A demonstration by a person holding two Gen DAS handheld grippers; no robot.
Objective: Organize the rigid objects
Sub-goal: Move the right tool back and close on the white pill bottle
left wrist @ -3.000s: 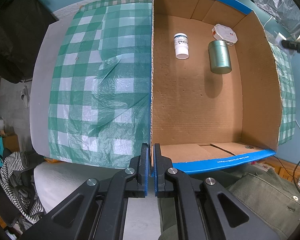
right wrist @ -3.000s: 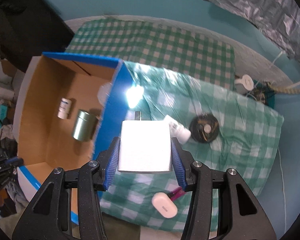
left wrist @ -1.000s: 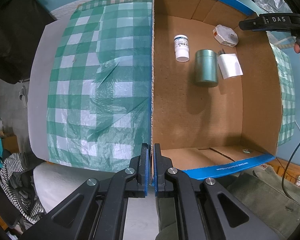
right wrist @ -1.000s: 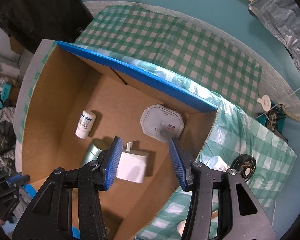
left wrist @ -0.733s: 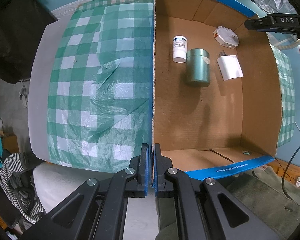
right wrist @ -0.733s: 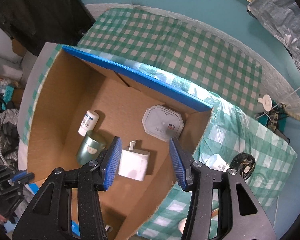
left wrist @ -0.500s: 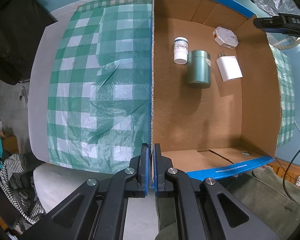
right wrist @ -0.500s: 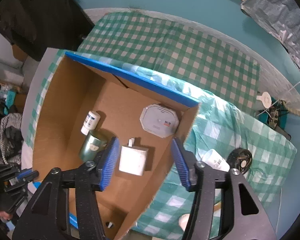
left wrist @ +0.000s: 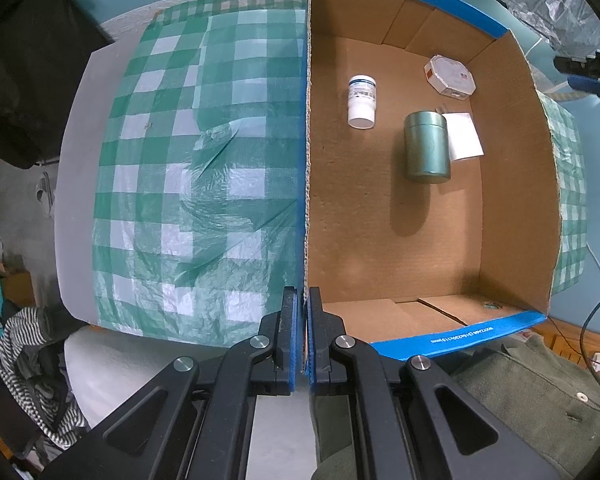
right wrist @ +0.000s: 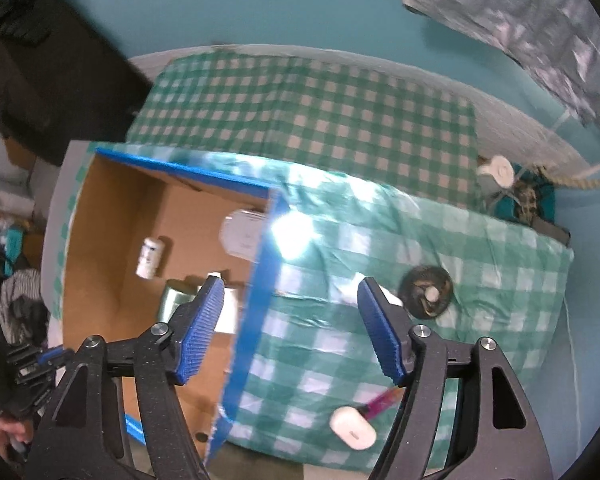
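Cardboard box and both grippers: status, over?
Left gripper shut on cardboard box wall. Right gripper empty, jaws just opening. White charger lies in box beside green tin. Nothing in the way.

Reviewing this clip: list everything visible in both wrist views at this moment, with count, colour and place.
cardboard box: 1, brown with blue tape edges, open on the checked cloth
white bottle: 1, white with a blue label, lying in the box
green canister: 1, metallic green, lying mid-box
white charger: 1, white, flat, touching the canister
octagonal box: 1, white, far corner of the box
checked cloth: 1, green and white, over the table
black disc: 1, dark, on the cloth outside the box
white case: 1, white, near cloth edge
pink pen: 1, pink, beside the case
left gripper: 1, black with blue pads, shut on the box's wall
right gripper: 1, black with blue pads, jaws just opening, empty, over the box's wall
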